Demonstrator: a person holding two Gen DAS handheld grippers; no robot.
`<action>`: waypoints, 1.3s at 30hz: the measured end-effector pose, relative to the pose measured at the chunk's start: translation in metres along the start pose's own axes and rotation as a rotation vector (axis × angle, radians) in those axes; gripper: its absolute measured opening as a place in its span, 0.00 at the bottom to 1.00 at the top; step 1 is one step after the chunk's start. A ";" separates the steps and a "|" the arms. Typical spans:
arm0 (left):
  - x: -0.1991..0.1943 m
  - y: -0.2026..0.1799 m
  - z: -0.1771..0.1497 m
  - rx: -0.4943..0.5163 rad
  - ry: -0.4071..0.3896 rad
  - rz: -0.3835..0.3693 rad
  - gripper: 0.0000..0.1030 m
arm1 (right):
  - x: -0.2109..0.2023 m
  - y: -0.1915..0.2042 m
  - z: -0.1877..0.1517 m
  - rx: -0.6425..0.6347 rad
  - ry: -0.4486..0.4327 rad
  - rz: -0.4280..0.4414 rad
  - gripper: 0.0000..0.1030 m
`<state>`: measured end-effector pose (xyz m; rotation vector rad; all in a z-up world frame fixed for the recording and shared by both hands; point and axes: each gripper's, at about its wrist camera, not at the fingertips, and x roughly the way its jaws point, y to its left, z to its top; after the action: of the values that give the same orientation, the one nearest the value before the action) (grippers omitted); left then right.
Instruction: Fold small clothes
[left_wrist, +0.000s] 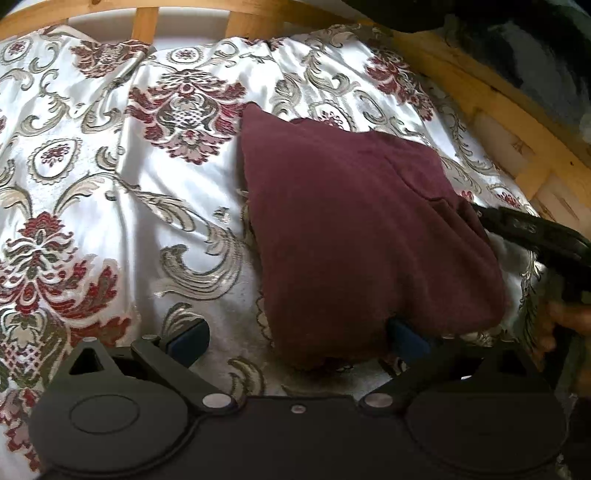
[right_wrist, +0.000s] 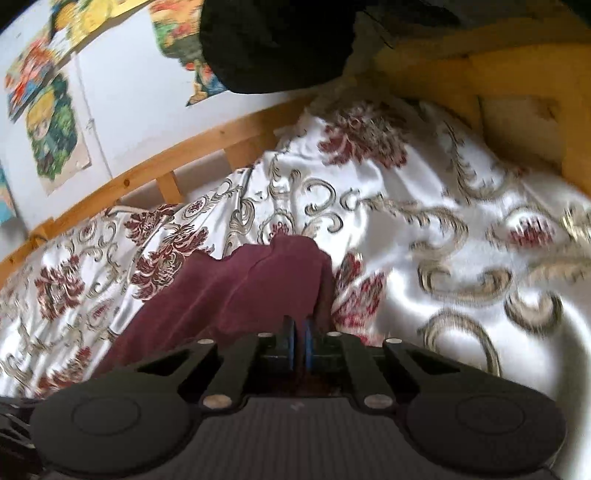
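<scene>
A maroon garment (left_wrist: 362, 229) lies folded on the patterned bedspread (left_wrist: 110, 147). My left gripper (left_wrist: 295, 336) is open at its near edge. The cloth drapes over the right blue pad (left_wrist: 406, 338), and the left pad (left_wrist: 188, 336) is bare over the bedspread. My right gripper (left_wrist: 480, 216) comes in from the right and meets the garment's right edge. In the right wrist view the right gripper (right_wrist: 300, 332) has its blue pads together, shut on the maroon garment (right_wrist: 229, 291), whose edge bunches up around the fingertips.
A wooden bed rail (left_wrist: 236, 22) runs along the far side, and more wooden frame (left_wrist: 517, 147) stands at the right. A white wall with colourful pictures (right_wrist: 55, 122) is behind the bed. A dark object (right_wrist: 273, 44) hangs at the top. A hand (left_wrist: 569, 321) shows at the right.
</scene>
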<state>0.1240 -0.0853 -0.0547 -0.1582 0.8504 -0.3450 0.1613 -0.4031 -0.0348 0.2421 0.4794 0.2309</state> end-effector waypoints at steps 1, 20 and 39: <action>0.002 -0.002 0.000 0.005 0.005 -0.001 1.00 | 0.002 -0.002 0.000 0.006 -0.003 0.002 0.06; -0.023 -0.001 0.003 -0.007 -0.092 -0.094 0.99 | -0.005 -0.023 0.012 0.227 0.064 0.149 0.74; 0.016 0.026 0.017 -0.176 -0.019 -0.114 0.99 | 0.017 -0.029 -0.020 0.451 0.162 0.226 0.99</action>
<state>0.1523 -0.0663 -0.0621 -0.3735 0.8551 -0.3745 0.1714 -0.4224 -0.0679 0.7243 0.6630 0.3635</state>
